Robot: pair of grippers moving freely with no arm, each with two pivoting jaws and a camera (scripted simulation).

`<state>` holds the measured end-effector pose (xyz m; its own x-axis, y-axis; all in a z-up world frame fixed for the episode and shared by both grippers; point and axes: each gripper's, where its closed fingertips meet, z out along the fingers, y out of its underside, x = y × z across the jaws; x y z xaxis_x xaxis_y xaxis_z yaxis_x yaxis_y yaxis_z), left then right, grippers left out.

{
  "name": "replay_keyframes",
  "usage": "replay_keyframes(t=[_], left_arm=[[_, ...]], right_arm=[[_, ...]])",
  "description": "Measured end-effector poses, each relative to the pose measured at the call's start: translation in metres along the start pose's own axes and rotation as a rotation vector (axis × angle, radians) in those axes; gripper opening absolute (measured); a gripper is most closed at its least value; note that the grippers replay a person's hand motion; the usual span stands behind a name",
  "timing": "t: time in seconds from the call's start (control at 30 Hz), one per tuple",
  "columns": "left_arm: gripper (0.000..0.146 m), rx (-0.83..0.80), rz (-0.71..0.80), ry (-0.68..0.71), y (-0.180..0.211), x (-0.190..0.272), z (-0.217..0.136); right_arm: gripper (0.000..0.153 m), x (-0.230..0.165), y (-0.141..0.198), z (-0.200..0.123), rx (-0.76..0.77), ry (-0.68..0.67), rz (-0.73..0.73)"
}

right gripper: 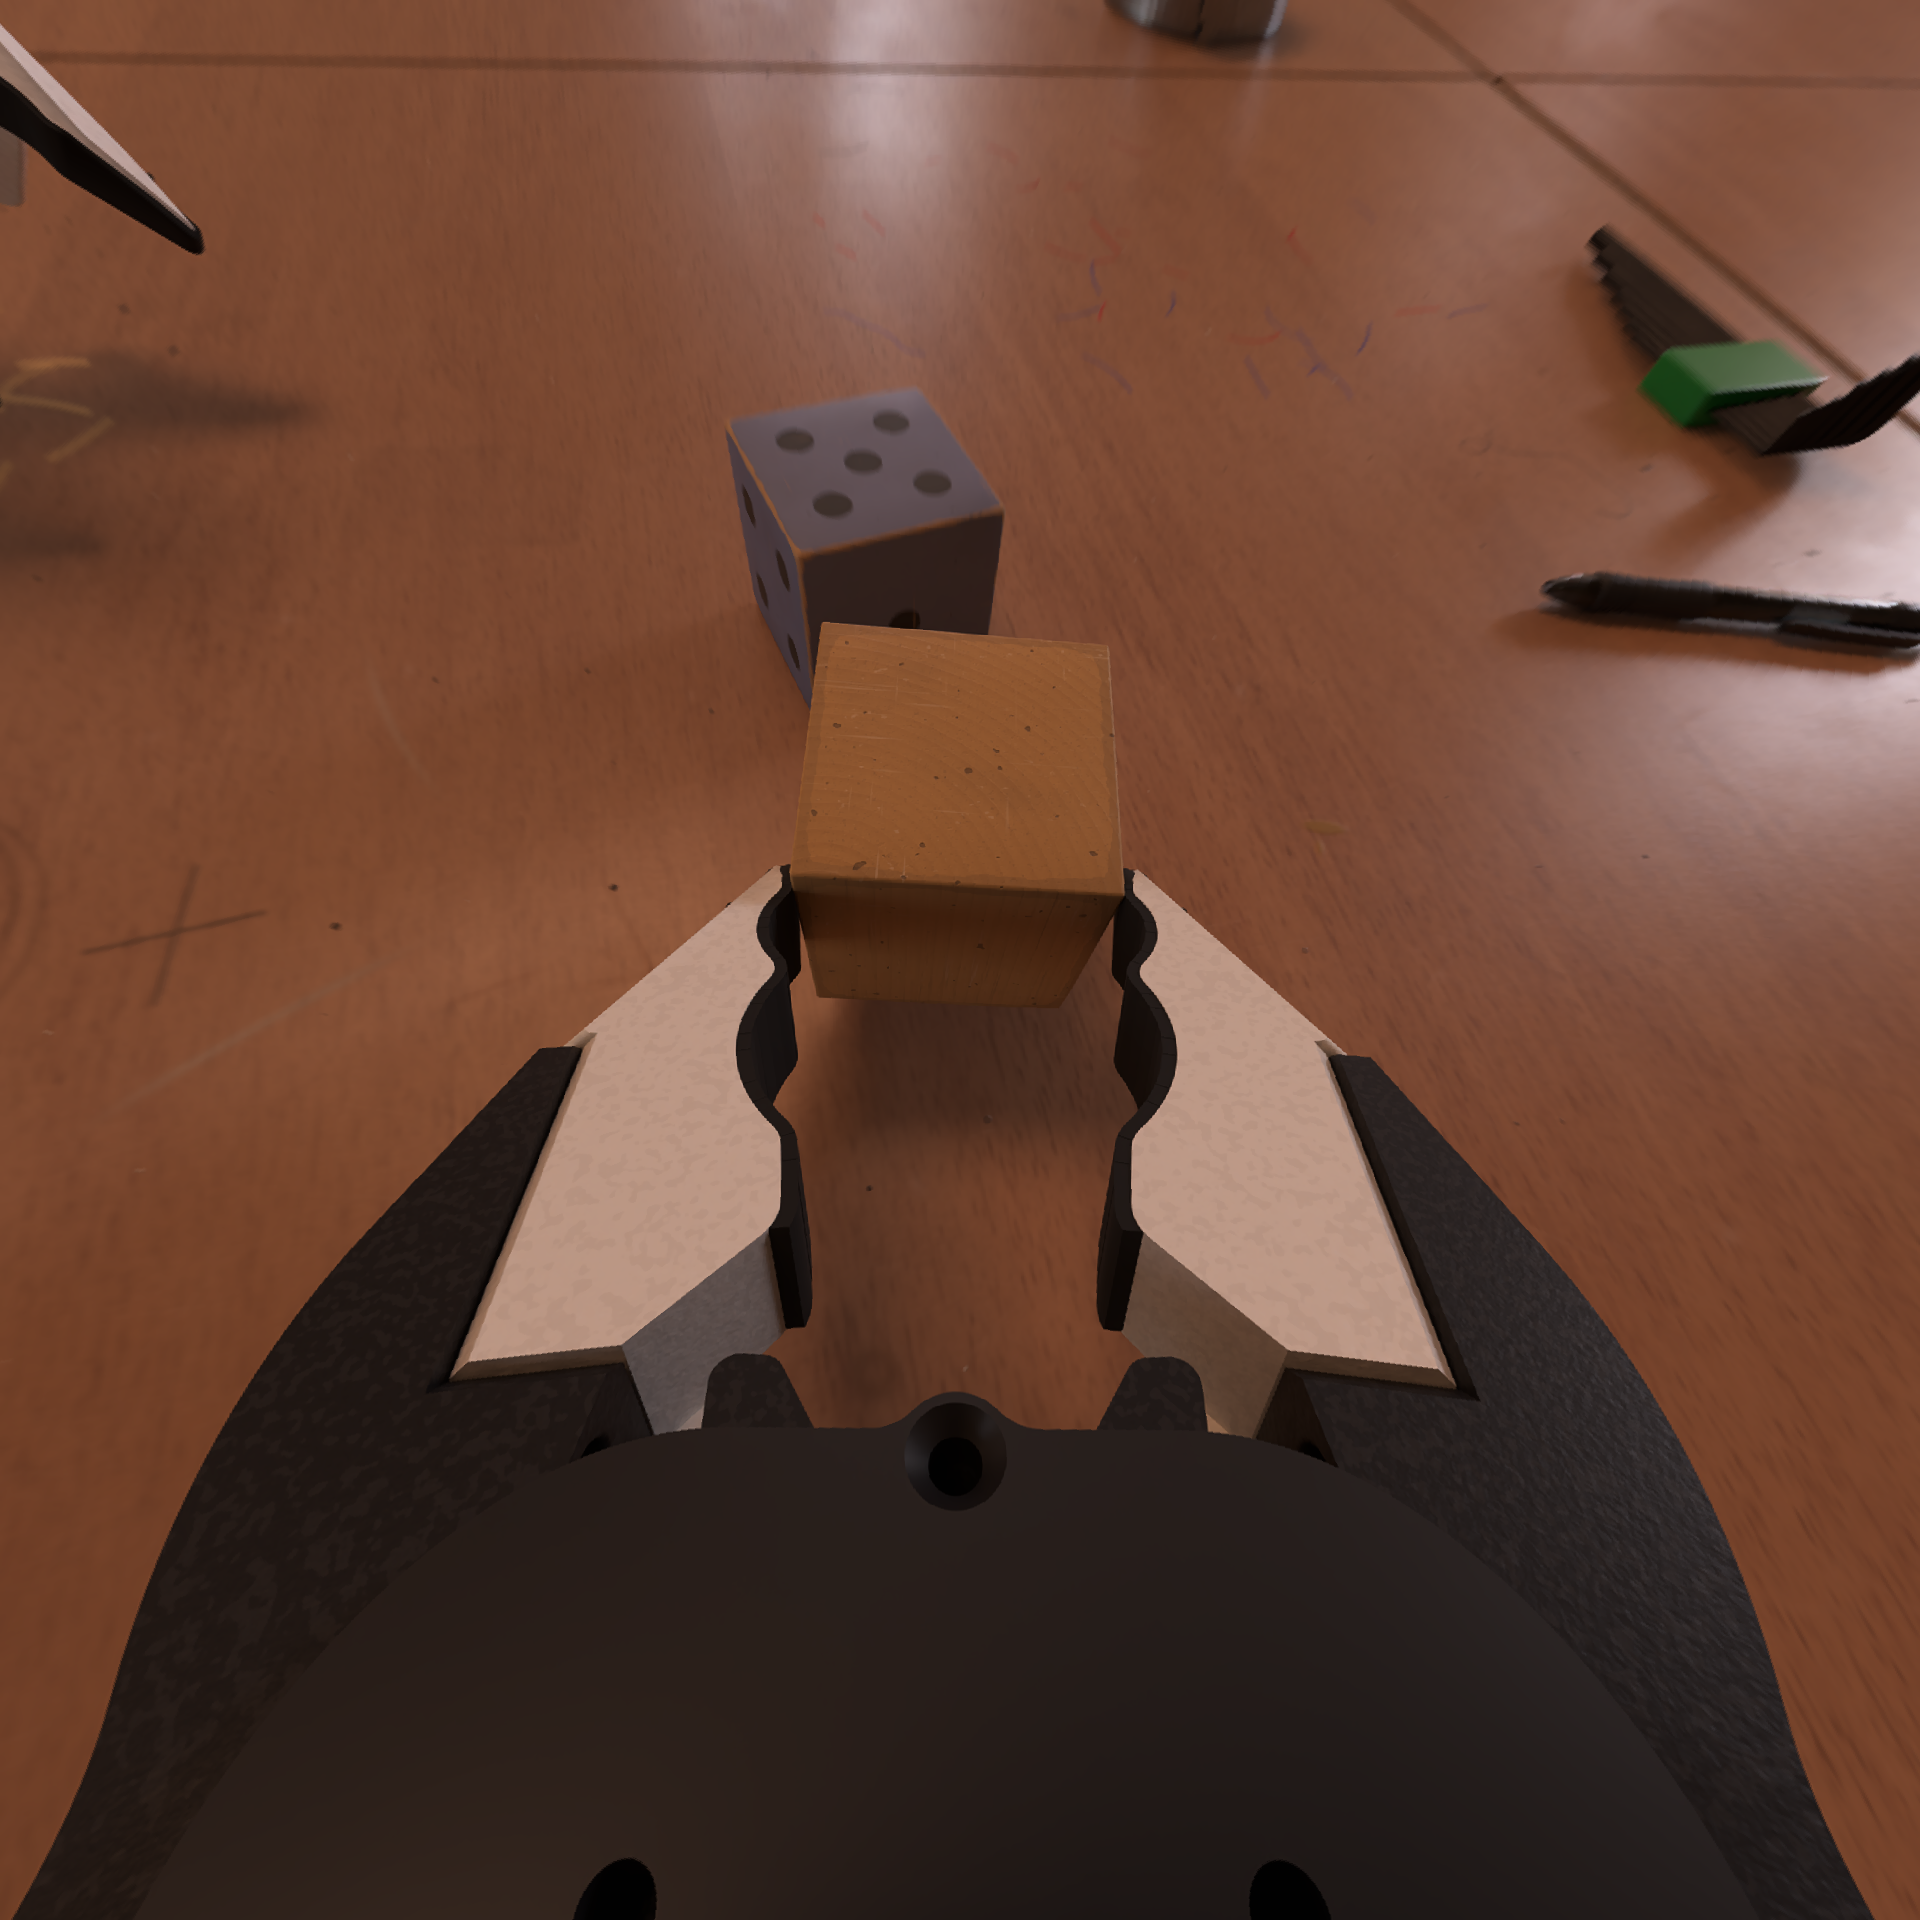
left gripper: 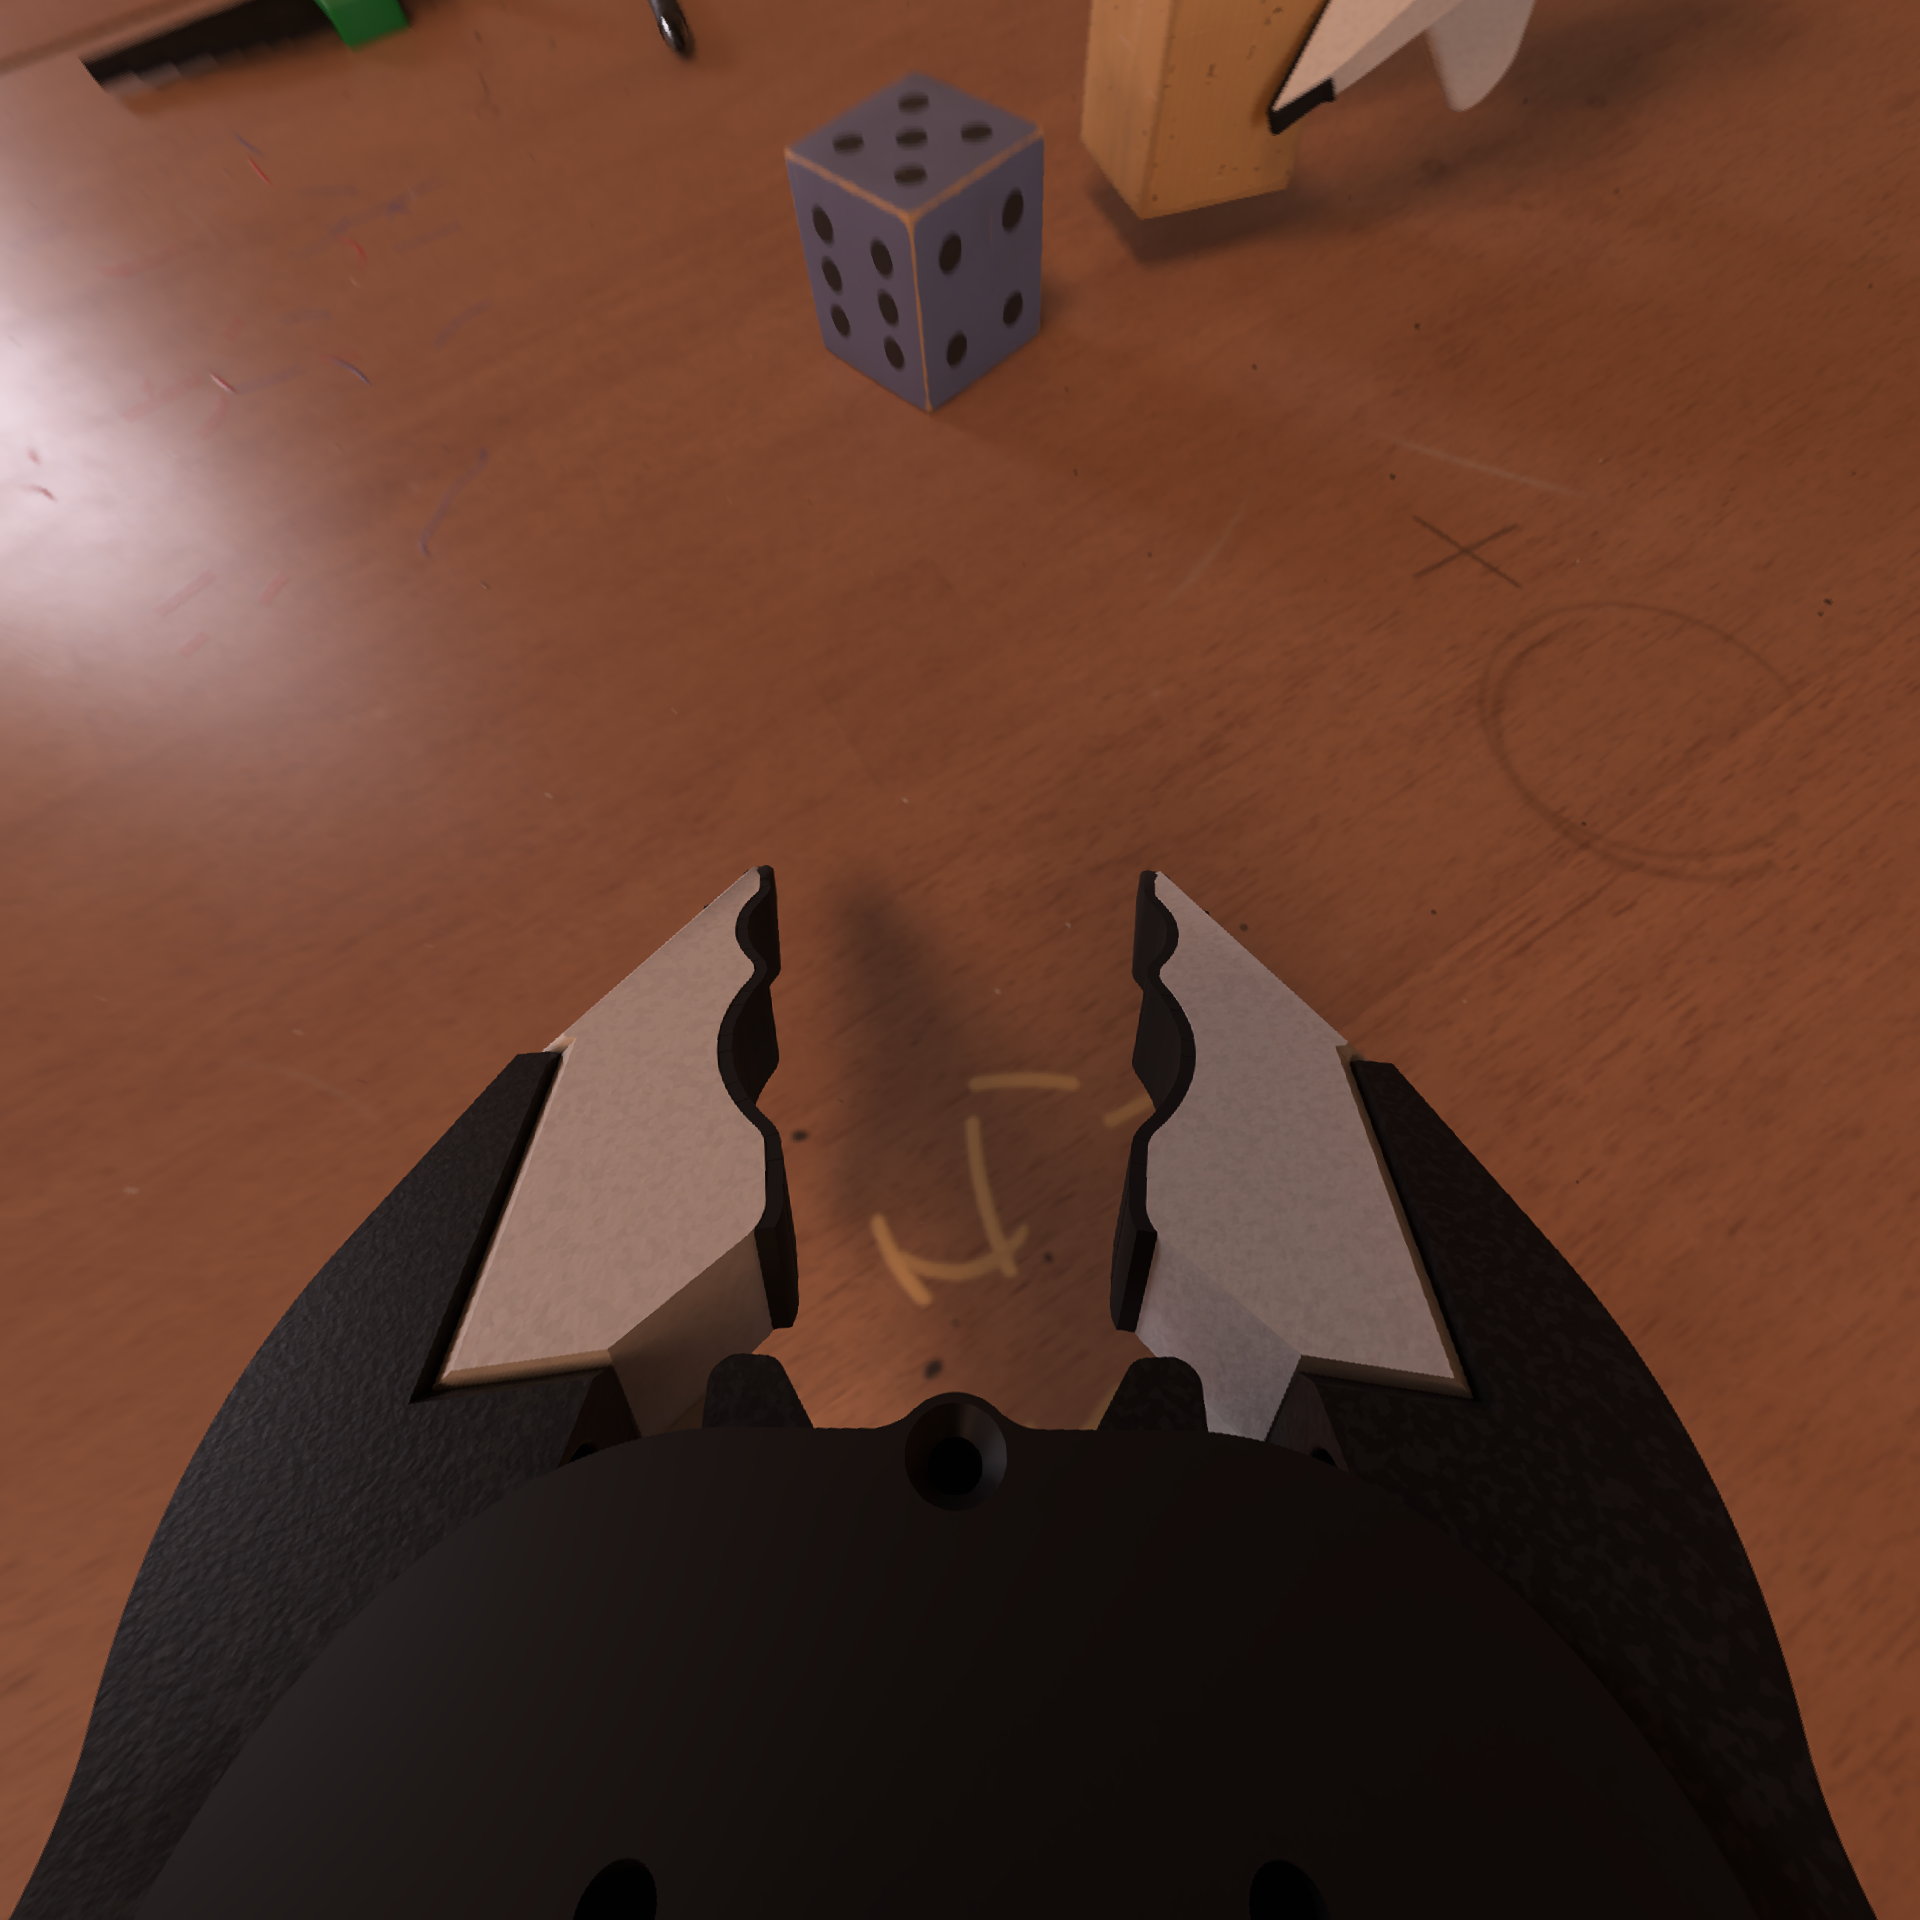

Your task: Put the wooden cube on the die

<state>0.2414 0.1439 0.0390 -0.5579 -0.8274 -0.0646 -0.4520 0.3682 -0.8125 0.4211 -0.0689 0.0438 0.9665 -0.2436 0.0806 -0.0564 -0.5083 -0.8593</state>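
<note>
My right gripper [right gripper: 954, 896] is shut on the wooden cube [right gripper: 954, 769] and holds it by its near end, lifted off the table. The grey die [right gripper: 868, 509] with dark pips stands on the table just beyond the cube, slightly to its left. In the left wrist view the die [left gripper: 920, 244] stands ahead, and the wooden cube [left gripper: 1184, 104] hangs to its right with one finger of the right gripper [left gripper: 1340, 62] on its side. My left gripper [left gripper: 956, 883] is open and empty, low over the table, well short of the die.
A brown wooden table [right gripper: 1455, 935] carries everything. A green and black tool [right gripper: 1725, 379] and a black pen [right gripper: 1725, 608] lie at the right of the right wrist view. A metal can [right gripper: 1195, 16] stands far back. The left gripper's fingertip [right gripper: 114, 187] shows at upper left.
</note>
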Motion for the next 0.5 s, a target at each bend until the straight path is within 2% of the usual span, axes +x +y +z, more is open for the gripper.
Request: replay_keyframes(t=[0.27, 0.5], left_arm=[[0.069, 0.030, 0.168, -0.073, -0.046, -0.021, -0.014], [0.069, 0.074, 0.298, -0.084, -0.094, -0.034, -0.002]], right_arm=[[0.061, -0.014, -0.048, -0.048, 0.110, 0.066, 0.004], [0.061, -0.029, -0.083, -0.084, 0.150, 0.077, -0.030]])
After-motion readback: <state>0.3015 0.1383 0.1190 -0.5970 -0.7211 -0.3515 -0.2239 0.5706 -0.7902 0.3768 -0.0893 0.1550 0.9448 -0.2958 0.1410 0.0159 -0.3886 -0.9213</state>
